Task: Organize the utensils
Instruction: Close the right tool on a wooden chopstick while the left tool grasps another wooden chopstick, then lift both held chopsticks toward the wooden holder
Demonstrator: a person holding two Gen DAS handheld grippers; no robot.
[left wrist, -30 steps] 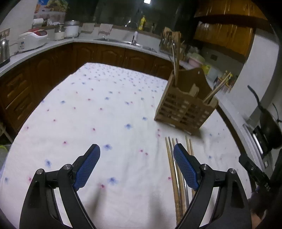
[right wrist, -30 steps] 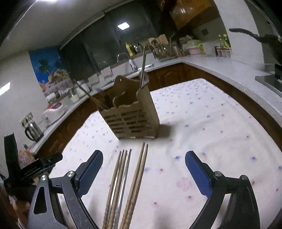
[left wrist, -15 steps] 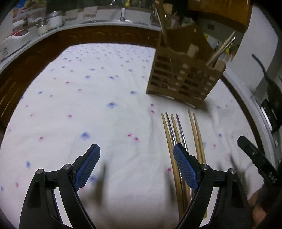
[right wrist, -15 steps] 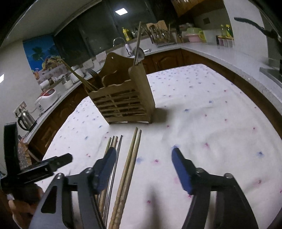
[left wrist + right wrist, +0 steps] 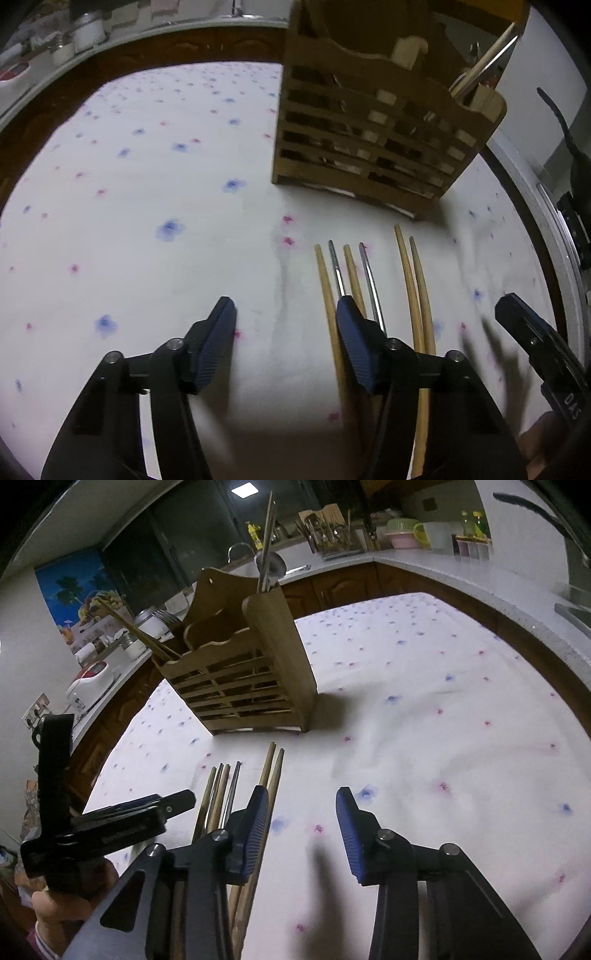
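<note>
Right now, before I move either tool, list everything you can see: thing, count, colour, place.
Chopsticks on cloth: six; four wooden tan, two metal silver; lying side by side in front of the holder.
Utensil holder: one, brown slatted wood, upright on the cloth beyond the chopsticks.
Utensils in holder: metal chopsticks and a ladle in one end, wooden chopsticks leaning out of the other; exact count unclear.
Tablecloth: one, white with blue and pink flowers, covering the table.
Rice cooker: one, white and red, on the far counter.
Dish rack with utensils: one, on the counter by the sink.
Left tool: open, low over the cloth, one finger over the chopsticks.
Right tool: open, beside the chopsticks.
</note>
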